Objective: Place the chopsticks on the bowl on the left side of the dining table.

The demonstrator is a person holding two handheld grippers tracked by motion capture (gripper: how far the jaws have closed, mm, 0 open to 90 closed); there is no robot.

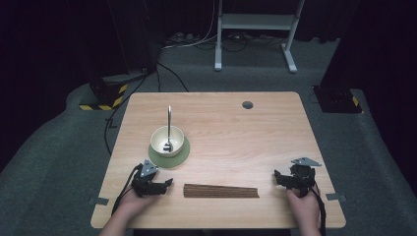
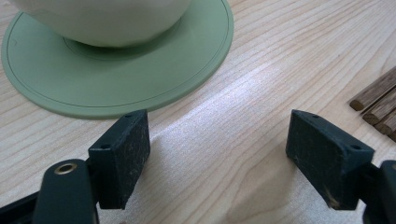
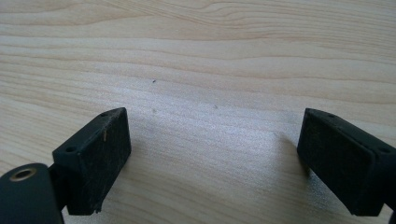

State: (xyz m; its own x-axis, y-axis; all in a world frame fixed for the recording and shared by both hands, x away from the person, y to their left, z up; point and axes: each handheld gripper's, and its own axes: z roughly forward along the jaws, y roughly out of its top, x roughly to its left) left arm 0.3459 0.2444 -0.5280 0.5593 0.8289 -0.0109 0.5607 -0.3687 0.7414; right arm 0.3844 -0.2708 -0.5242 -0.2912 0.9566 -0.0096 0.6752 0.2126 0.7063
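Observation:
A cream bowl (image 1: 167, 140) with a metal spoon (image 1: 168, 125) standing in it sits on a round green coaster (image 1: 179, 156) left of the table's middle. A dark brown slatted wooden mat (image 1: 221, 191) lies flat near the front edge. My left gripper (image 1: 168, 183) rests on the table just left of the mat, jaws wide open over bare wood, with the coaster (image 2: 116, 70) and bowl (image 2: 102, 18) ahead and the mat's end (image 2: 378, 102) at the right. My right gripper (image 1: 276, 177) rests at the front right, open, nothing between its pads (image 3: 93, 158).
The wooden table (image 1: 246, 142) has a round grey grommet (image 1: 247, 104) near its far edge. Beyond it are grey carpet, black cables, a white stand frame (image 1: 255, 29) and yellow-black striped bases (image 1: 105, 96). Bare wood lies between mat and right gripper.

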